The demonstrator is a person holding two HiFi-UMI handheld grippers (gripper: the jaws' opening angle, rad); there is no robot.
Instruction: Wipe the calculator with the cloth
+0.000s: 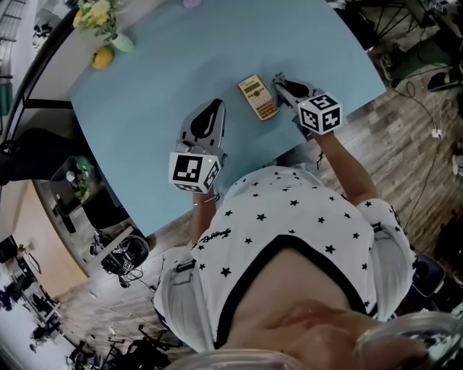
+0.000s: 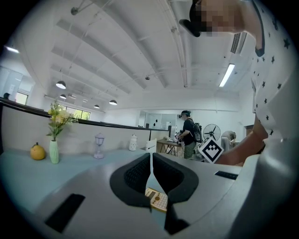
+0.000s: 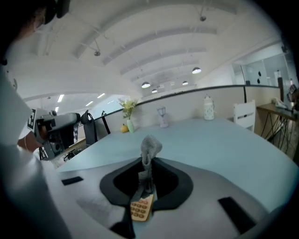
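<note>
A tan calculator [image 1: 258, 97] lies flat on the light blue table [image 1: 145, 108], between the two grippers. My right gripper [image 1: 281, 79] sits just to its right and is shut on a grey cloth [image 3: 149, 150], which sticks up out of the jaws. In the right gripper view, the calculator [image 3: 141, 207] shows just below the right gripper [image 3: 147, 176]. My left gripper [image 1: 214, 108] rests to the calculator's left, shut with nothing in it. In the left gripper view, the calculator [image 2: 156, 200] shows through the slit under the left gripper [image 2: 151, 164].
A vase of flowers [image 1: 101, 18] and a yellow fruit [image 1: 103, 58] stand at the table's far left corner. A small lamp [image 2: 98, 145] and a white jar [image 2: 133, 142] stand along the far edge. The table's near edge runs just in front of the person's body.
</note>
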